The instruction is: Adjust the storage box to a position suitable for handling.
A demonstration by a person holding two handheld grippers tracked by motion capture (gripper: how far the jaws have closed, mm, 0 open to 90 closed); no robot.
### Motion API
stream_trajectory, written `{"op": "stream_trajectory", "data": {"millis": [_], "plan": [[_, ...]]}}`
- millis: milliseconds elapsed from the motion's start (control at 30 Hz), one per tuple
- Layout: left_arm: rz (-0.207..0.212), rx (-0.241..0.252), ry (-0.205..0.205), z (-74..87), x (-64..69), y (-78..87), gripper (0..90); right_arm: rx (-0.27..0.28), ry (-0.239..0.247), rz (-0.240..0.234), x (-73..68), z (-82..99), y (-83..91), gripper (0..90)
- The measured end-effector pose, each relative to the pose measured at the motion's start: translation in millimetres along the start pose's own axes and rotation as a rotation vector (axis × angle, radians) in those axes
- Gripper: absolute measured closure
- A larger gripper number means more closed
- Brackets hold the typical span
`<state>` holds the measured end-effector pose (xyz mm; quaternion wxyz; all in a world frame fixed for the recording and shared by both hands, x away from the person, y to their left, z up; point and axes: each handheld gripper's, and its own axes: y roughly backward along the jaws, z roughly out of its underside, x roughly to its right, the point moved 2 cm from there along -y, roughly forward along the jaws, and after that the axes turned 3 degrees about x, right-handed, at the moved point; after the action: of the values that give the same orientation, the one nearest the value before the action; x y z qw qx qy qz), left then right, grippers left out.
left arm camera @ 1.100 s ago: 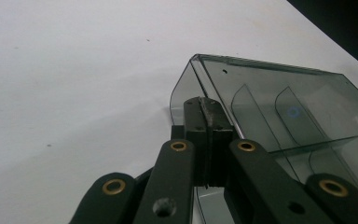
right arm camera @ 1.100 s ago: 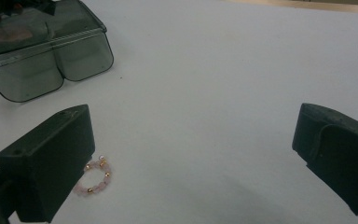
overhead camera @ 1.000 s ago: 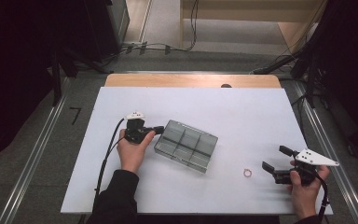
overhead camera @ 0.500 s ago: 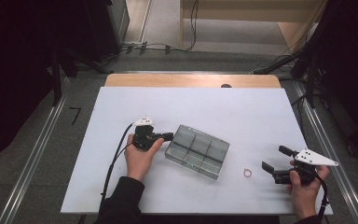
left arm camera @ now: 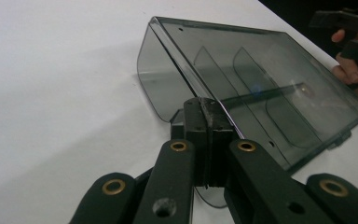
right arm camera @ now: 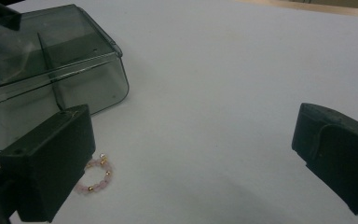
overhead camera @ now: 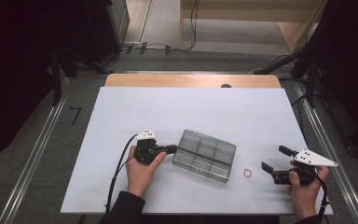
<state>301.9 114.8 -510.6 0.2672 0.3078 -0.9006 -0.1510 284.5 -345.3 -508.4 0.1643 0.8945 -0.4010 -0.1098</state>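
A smoky clear box (overhead camera: 205, 156) with dividers and a closed lid lies on the white table (overhead camera: 168, 112), right of centre near the front. My left gripper (overhead camera: 171, 149) meets its left end; in the left gripper view the jaws are pressed together (left arm camera: 208, 112) on the lid's edge at a corner of the box (left arm camera: 261, 93). A small pink and gold bead bracelet (overhead camera: 247, 172) lies just right of the box. My right gripper (overhead camera: 271, 157) stands open right of it, low over the table; the bracelet (right arm camera: 95, 177) shows by its left jaw, the box (right arm camera: 37, 70) beyond.
A strip of bare wood (overhead camera: 191, 80) runs along the table's far edge. A black cable (overhead camera: 119, 172) trails from the left gripper toward the front edge. Dark floor and stands surround the table.
My left gripper has moved right across the table, and the box has slid right with it, ending close to the bracelet. The right gripper has stayed in place, open.
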Motion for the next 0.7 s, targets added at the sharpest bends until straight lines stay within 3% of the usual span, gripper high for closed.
{"op": "stream_trajectory", "data": {"millis": [200, 600, 700], "plan": [[0.02, 0.004, 0.005, 11.1, 13.0, 4.2, 89.5, -0.009, 0.004, 0.01, -0.7, 0.2, -1.3, 0.0], [0.027, -0.004, -0.04, 28.8, 39.9, 9.5, 89.5, -0.033, 0.016, 0.044, -2.4, -0.1, -5.3, 3.6], [0.035, -0.009, -0.046, 30.8, 44.3, 9.5, 89.4, -0.047, -0.01, 0.044, -2.8, -2.1, -9.0, 6.4]]}}
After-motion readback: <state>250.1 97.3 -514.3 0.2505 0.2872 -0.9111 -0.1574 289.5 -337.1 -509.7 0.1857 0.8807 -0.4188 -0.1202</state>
